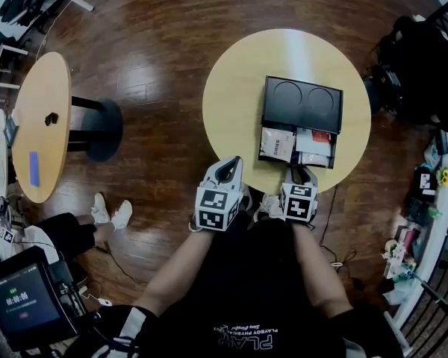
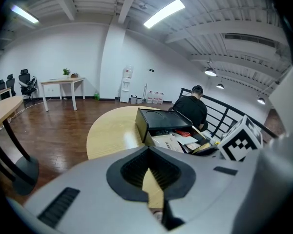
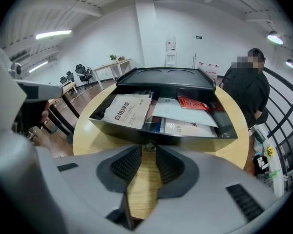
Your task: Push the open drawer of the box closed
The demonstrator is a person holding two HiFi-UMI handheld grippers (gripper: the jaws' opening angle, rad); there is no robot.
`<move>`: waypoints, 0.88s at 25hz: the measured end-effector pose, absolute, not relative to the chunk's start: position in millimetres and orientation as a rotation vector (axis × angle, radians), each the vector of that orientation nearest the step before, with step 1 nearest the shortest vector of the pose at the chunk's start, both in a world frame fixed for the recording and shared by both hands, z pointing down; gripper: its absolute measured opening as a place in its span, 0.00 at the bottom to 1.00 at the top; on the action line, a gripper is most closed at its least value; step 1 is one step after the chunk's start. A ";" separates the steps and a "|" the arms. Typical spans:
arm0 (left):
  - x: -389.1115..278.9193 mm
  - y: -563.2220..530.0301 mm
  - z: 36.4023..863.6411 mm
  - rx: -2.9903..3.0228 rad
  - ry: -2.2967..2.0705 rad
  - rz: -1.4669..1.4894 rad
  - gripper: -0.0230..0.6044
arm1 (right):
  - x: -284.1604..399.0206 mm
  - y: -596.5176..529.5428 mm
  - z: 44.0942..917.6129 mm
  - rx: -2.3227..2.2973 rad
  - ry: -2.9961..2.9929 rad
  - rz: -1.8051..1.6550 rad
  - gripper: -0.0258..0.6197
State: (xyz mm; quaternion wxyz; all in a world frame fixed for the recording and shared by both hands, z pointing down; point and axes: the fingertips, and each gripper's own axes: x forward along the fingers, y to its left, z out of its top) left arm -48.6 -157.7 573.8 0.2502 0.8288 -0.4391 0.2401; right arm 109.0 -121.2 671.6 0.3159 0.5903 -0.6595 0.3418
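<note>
A black box point(image 1: 302, 104) stands on a round pale wooden table point(image 1: 231, 95). Its drawer point(image 1: 297, 146) is pulled out toward me and holds booklets and papers. My right gripper point(image 1: 302, 171) is at the drawer's front edge. In the right gripper view the drawer front point(image 3: 185, 136) fills the middle, and its small knob point(image 3: 147, 143) sits just at the tips of my right gripper point(image 3: 146, 148), whose jaws stand a narrow gap apart with nothing held. My left gripper point(image 1: 228, 167) hovers over the table's near edge, left of the drawer. Seen in its own view, the left gripper point(image 2: 147, 149) has its tips together, and the box point(image 2: 161, 117) lies ahead to the right.
A second wooden table point(image 1: 41, 118) on a black pedestal stands to the left over dark wood floor. A person in black point(image 3: 246, 91) sits beyond the round table near a railing point(image 2: 234, 118). A screen point(image 1: 22, 300) is at the lower left.
</note>
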 end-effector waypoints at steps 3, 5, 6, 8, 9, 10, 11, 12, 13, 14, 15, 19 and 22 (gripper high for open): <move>-56.8 -159.1 578.8 2.238 -1.207 0.654 0.03 | 111.2 -122.1 676.0 1.553 -1.717 0.903 0.17; -61.1 -160.9 580.5 2.228 -1.216 0.650 0.03 | 111.0 -124.0 677.5 1.550 -1.714 0.908 0.17; -62.2 -161.6 581.0 2.224 -1.220 0.648 0.03 | 111.0 -124.8 677.9 1.549 -1.713 0.909 0.17; -62.5 -162.1 581.8 2.221 -1.221 0.646 0.03 | 111.0 -125.8 678.2 1.547 -1.706 0.918 0.16; -62.2 -161.6 582.3 2.221 -1.220 0.647 0.03 | 110.6 -125.5 678.2 1.547 -1.701 0.923 0.16; -61.8 -161.0 582.7 2.220 -1.218 0.647 0.03 | 109.9 -125.0 677.9 1.545 -1.698 0.925 0.16; -61.2 -160.7 582.7 2.218 -1.217 0.644 0.03 | 109.3 -124.5 677.5 1.541 -1.698 0.926 0.16; -59.9 -160.7 582.2 2.218 -1.216 0.639 0.03 | 109.1 -124.1 677.0 1.537 -1.700 0.927 0.16; -57.8 -161.2 581.1 2.221 -1.214 0.634 0.03 | 109.3 -124.0 676.5 1.532 -1.703 0.929 0.16; -55.2 -161.7 579.6 2.226 -1.210 0.628 0.03 | 109.7 -124.0 676.0 1.527 -1.706 0.933 0.16; -52.7 -162.0 578.1 2.232 -1.206 0.623 0.03 | 110.3 -124.0 675.7 1.522 -1.709 0.939 0.16; -49.6 -162.2 575.1 2.247 -1.198 0.621 0.03 | 111.5 -123.7 673.4 1.514 -1.718 0.966 0.16; -51.7 -163.6 575.9 2.238 -1.204 0.621 0.03 | 113.8 -127.8 671.1 1.518 -1.724 0.971 0.16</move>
